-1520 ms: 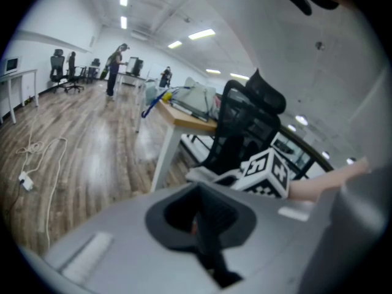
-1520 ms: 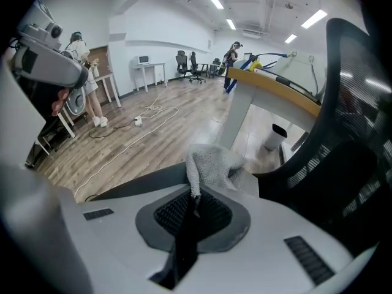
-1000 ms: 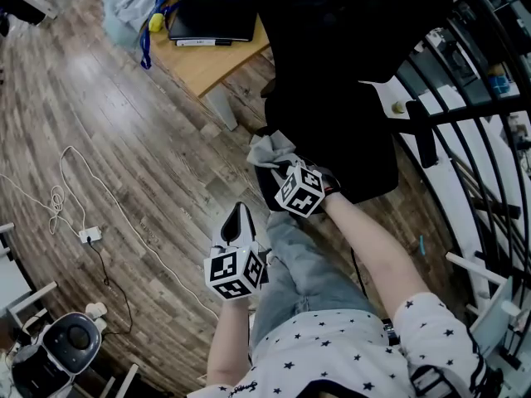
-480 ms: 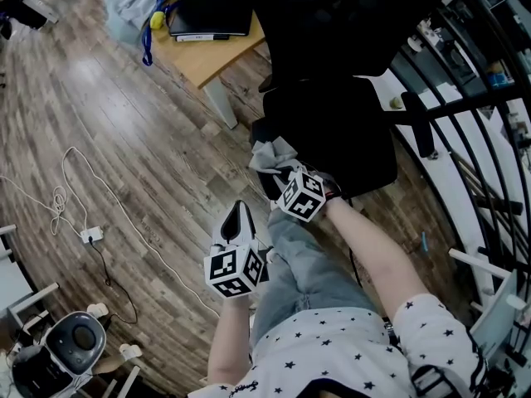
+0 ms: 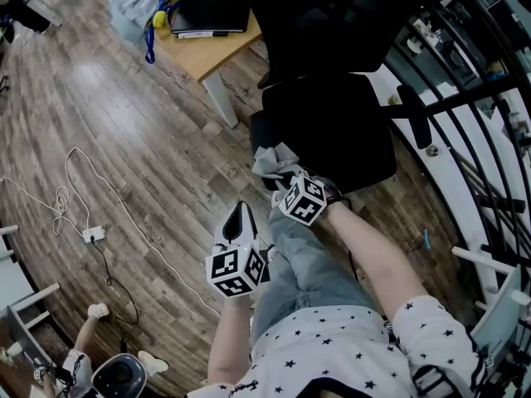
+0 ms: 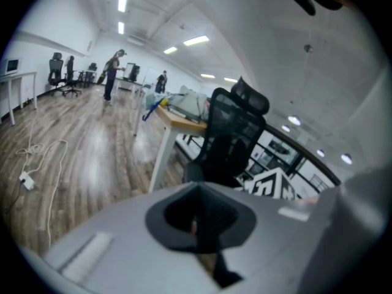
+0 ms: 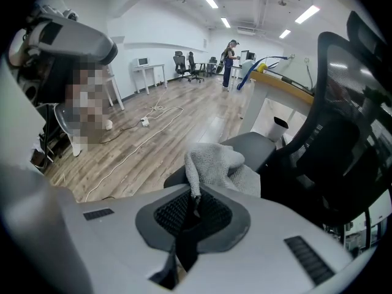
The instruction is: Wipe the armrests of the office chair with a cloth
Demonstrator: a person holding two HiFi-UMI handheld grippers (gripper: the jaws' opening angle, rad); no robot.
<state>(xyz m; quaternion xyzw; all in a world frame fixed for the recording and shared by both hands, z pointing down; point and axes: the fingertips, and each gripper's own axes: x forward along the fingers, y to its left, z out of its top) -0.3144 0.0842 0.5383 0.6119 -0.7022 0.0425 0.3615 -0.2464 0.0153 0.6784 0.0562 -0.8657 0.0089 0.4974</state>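
Observation:
A black office chair (image 5: 332, 127) stands in front of me in the head view. A grey cloth (image 5: 272, 160) lies bunched on its near-left armrest (image 5: 267, 133). My right gripper (image 5: 282, 177) is shut on the cloth's near edge. In the right gripper view the cloth (image 7: 214, 164) rises out of the right gripper (image 7: 196, 202) and drapes over the armrest pad (image 7: 248, 144). My left gripper (image 5: 240, 214) hangs lower left over the floor, apart from the chair, shut and holding nothing. In the left gripper view the left gripper (image 6: 197, 222) points at the chair (image 6: 236, 133). The far armrest (image 5: 413, 116) is bare.
A wooden desk (image 5: 203, 60) with a dark laptop (image 5: 211, 15) and a bag stands behind the chair on the left. A white cable (image 5: 112, 206) and plug (image 5: 91, 235) trail over the wood floor. Black railing bars (image 5: 485, 98) run along the right. A small figure (image 5: 79, 363) is at bottom left.
The right gripper and cloth have shifted slightly down the armrest toward me. The chair has turned a little. The left gripper has stayed put.

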